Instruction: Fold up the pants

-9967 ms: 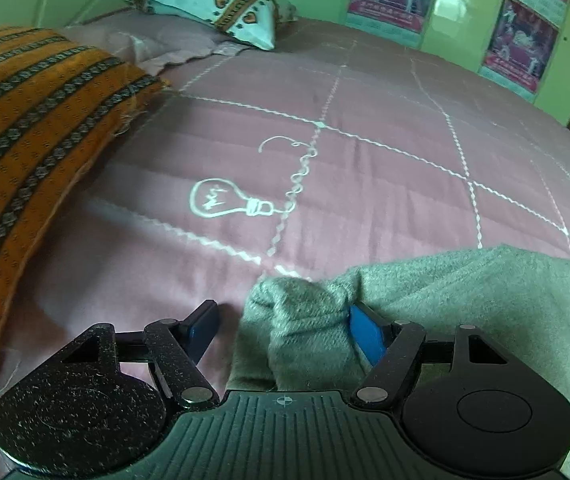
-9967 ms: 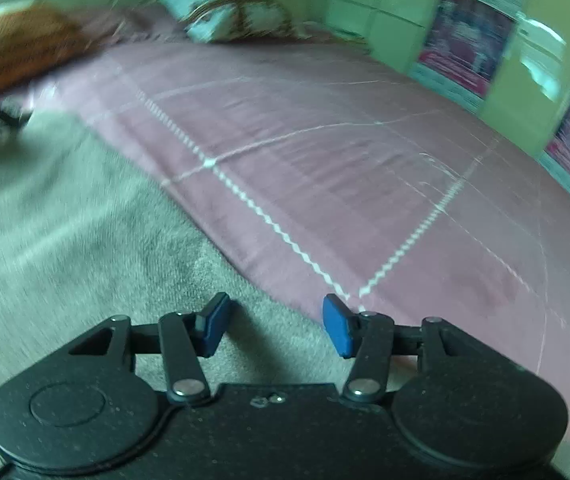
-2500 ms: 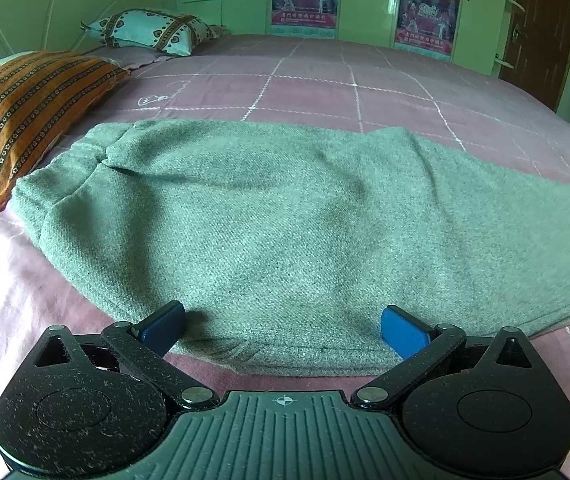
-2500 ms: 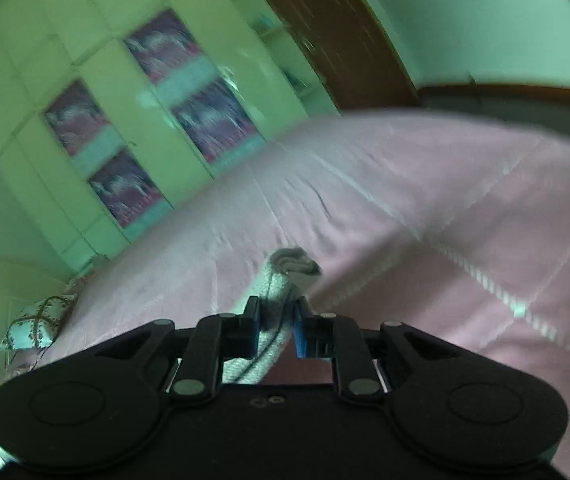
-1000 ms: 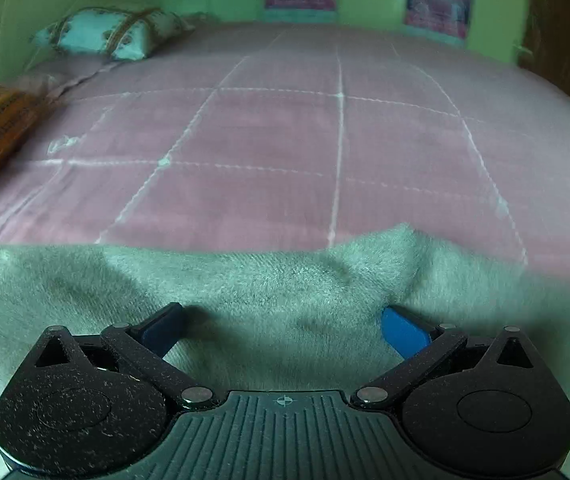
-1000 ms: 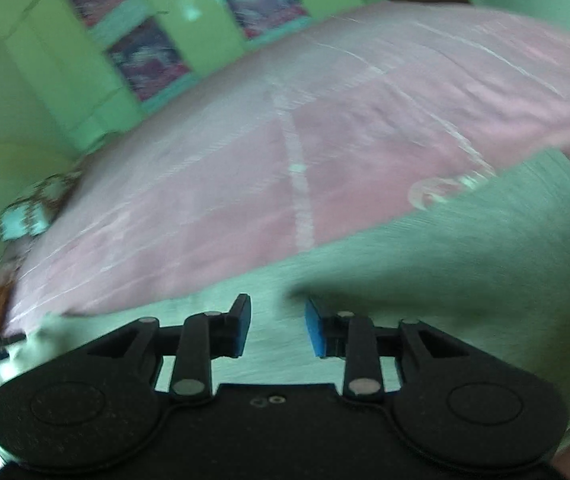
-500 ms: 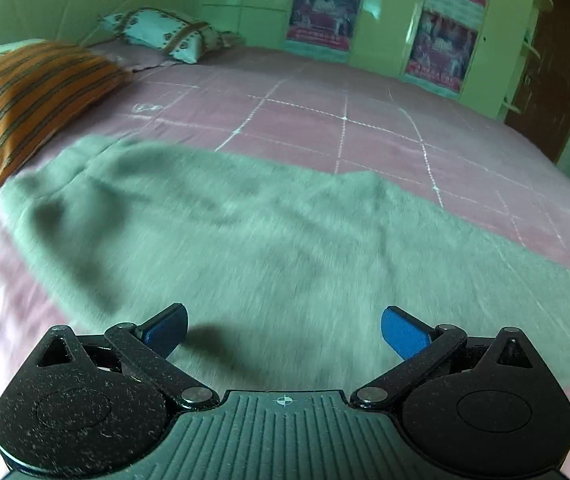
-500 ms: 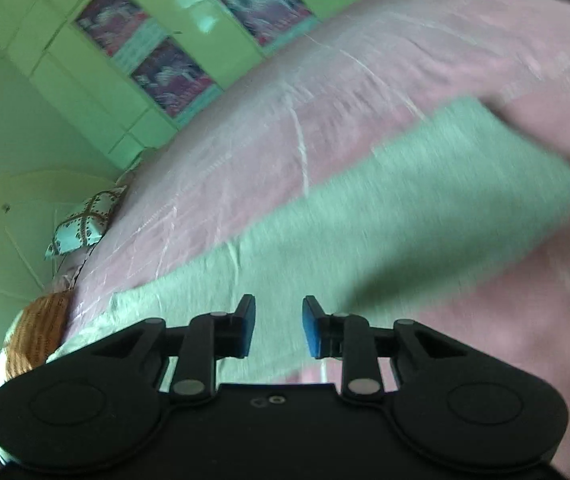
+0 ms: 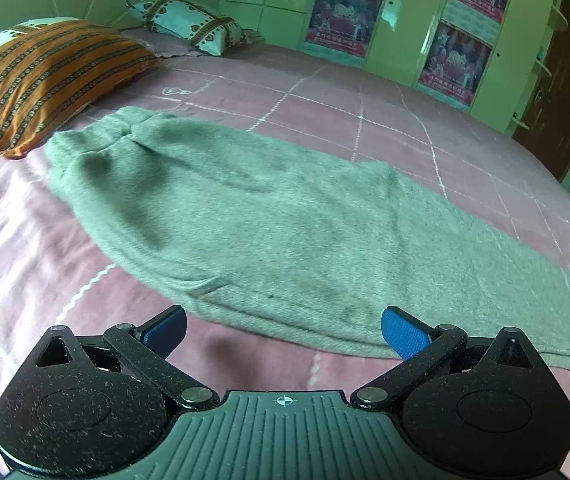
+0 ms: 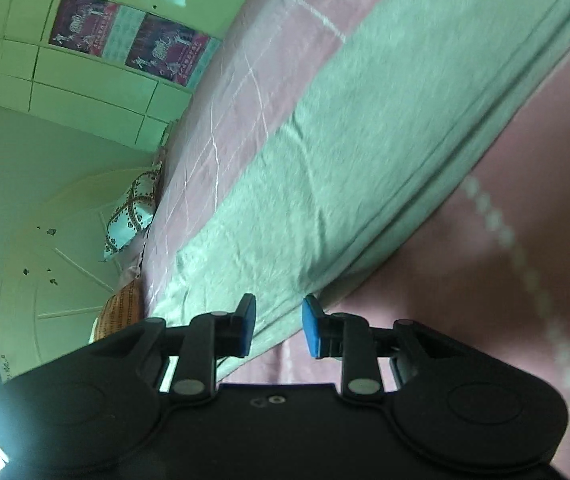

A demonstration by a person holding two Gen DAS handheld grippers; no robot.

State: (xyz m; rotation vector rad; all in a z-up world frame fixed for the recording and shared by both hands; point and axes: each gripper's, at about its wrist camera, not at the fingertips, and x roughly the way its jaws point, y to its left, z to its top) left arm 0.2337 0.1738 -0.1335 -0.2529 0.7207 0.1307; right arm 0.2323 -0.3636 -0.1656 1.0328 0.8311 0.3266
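Our left gripper (image 9: 283, 330) has a speckled black body with round side housings, a ribbed grey-green centre plate bearing a small crosshair mark, and silver pivot screws. Its fingers (image 9: 403, 338) end in blue textured pads. Our right gripper (image 10: 277, 326) is plain black, with silver screws and blue-padded fingers (image 10: 312, 332).

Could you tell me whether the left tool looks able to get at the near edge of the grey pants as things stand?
Probably yes. The left tool is open, and the pants lie flat on the bedspread just ahead, with nothing between its fingers and that edge.
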